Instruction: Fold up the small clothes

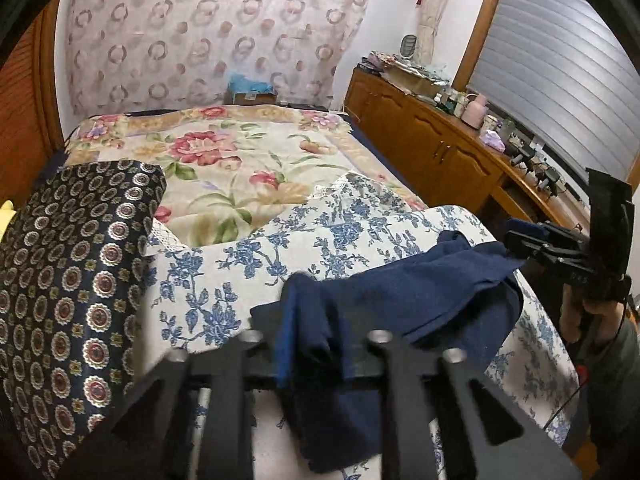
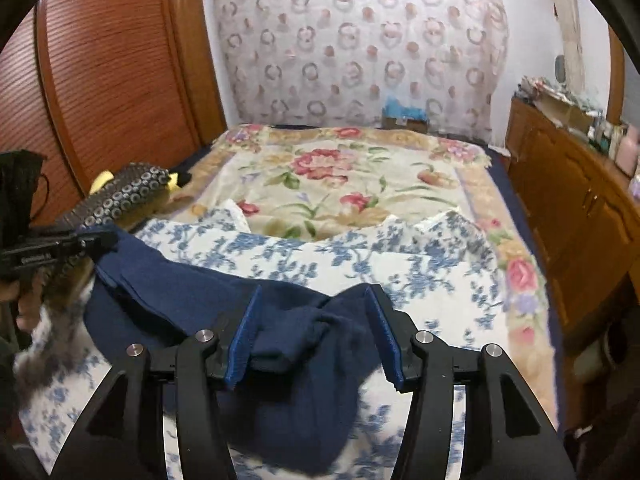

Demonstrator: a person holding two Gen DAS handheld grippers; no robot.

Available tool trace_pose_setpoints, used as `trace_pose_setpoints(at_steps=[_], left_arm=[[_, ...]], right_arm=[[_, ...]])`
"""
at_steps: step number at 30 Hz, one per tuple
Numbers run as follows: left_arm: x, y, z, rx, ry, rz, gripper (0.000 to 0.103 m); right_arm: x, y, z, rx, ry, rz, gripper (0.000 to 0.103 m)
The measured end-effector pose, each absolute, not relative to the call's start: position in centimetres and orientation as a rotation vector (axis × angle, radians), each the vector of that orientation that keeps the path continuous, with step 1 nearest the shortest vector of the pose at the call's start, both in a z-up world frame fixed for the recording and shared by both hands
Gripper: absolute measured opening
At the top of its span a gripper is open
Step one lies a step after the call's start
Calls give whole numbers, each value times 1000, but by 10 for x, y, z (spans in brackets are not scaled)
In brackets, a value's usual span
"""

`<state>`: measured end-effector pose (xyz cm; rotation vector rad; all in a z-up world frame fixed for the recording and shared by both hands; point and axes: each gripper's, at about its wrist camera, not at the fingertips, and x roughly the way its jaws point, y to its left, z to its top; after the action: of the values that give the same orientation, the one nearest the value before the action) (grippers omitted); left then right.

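Both claws hold the small navy-blue knit garment (image 2: pixel 208 288) above the blue-floral white cloth (image 1: pixel 248 256) on the bed: left claw (image 2: pixel 94 242) pinches one corner, right claw (image 2: pixel 316 332) clamps bunched fabric, spreading it for folding.
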<state>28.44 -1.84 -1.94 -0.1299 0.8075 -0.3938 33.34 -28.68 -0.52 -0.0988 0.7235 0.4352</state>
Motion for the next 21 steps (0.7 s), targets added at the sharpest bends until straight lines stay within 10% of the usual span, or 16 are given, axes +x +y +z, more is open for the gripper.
trace_pose_setpoints(at_steps=[7, 21], left_arm=[[254, -14, -14, -92, 787, -424, 55], [278, -30, -57, -42, 909, -349, 56]], right_arm=[[310, -292, -9, -181, 706, 471, 62], [359, -288, -55, -125, 844, 420, 72]])
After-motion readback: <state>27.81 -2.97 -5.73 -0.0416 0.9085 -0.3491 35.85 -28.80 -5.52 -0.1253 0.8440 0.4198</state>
